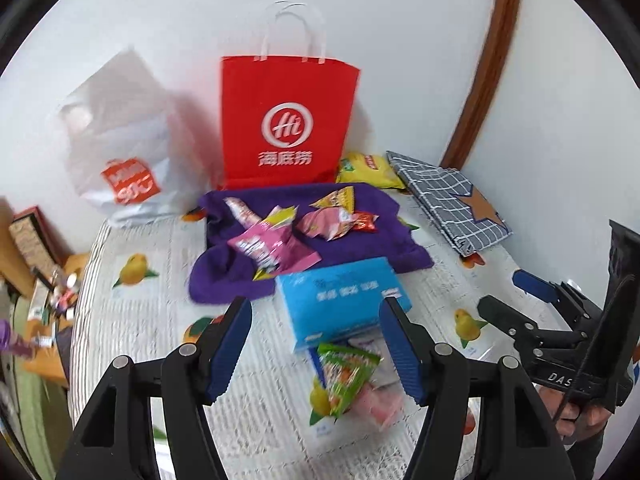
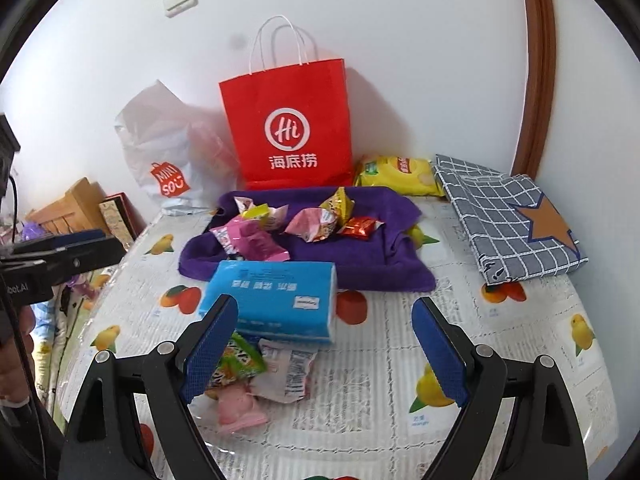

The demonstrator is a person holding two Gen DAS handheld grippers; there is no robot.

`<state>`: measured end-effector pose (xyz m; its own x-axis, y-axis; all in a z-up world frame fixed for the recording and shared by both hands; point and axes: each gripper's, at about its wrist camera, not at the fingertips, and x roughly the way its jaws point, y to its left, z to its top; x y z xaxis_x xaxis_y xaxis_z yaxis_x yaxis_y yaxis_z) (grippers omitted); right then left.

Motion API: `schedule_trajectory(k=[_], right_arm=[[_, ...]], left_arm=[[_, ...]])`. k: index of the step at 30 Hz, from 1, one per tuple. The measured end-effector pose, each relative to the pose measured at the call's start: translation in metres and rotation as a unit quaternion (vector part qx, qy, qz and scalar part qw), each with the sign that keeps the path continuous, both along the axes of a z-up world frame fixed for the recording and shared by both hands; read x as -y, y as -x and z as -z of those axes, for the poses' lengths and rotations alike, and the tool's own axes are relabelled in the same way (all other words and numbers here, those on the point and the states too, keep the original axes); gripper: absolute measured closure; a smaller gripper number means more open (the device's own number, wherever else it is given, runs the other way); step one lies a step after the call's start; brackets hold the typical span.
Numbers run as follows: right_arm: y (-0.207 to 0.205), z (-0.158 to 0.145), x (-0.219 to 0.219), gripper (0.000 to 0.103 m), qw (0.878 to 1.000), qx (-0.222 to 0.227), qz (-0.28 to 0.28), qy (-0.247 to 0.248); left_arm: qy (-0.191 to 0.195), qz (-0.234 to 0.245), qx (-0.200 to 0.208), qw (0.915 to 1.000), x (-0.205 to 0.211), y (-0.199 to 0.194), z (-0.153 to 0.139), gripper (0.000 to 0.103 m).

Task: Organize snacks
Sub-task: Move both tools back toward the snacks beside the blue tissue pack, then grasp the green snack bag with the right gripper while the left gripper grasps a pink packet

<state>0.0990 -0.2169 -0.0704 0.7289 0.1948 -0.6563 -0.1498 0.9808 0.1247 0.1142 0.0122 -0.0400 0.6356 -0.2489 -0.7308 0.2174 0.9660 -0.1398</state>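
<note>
Several snack packets [image 1: 280, 236] [image 2: 288, 224] lie on a purple towel [image 1: 360, 240] [image 2: 360, 256] in front of a red paper bag [image 1: 286, 120] [image 2: 288, 132]. A green snack packet [image 1: 344, 376] [image 2: 234, 364], a white packet [image 2: 286, 372] and a pink one [image 1: 384, 404] [image 2: 240, 408] lie on the table just before a blue tissue pack [image 1: 340, 300] [image 2: 276, 300]. My left gripper [image 1: 316, 352] is open and empty above the green packet. My right gripper [image 2: 324, 352] is open and empty, with the near packets by its left finger. The right gripper also shows at the right in the left wrist view [image 1: 516, 300].
A yellow chip bag [image 1: 368, 170] [image 2: 400, 174] lies right of the red bag. A white plastic bag [image 1: 120, 140] [image 2: 168, 160] stands at the left. A folded checked cloth [image 1: 452, 204] [image 2: 508, 220] lies at the right. The fruit-print tablecloth [image 1: 140, 320] [image 2: 400, 360] ends at the left, with clutter below.
</note>
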Motion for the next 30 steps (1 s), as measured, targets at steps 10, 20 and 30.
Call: schedule_trajectory(k=[10,20,30], right_arm=[[0.005,0.06,-0.027,0.03,0.997,-0.058,-0.039,-0.013],[-0.01,0.091,-0.082,0.031,0.991,-0.095,-0.083,-0.043],[-0.026,0.118,-0.125,0.031,0.992,-0.107,-0.067,-0.005]], left_arm=[[0.026,-0.054,-0.042,0.9973,-0.044,0.012,0.051,0.039],[0.038,-0.084,-0.072,0.9932,-0.085,0.003,0.085,0.039],[0.038,-0.074,-0.093,0.9922,-0.109,-0.007,0.103,0.039]])
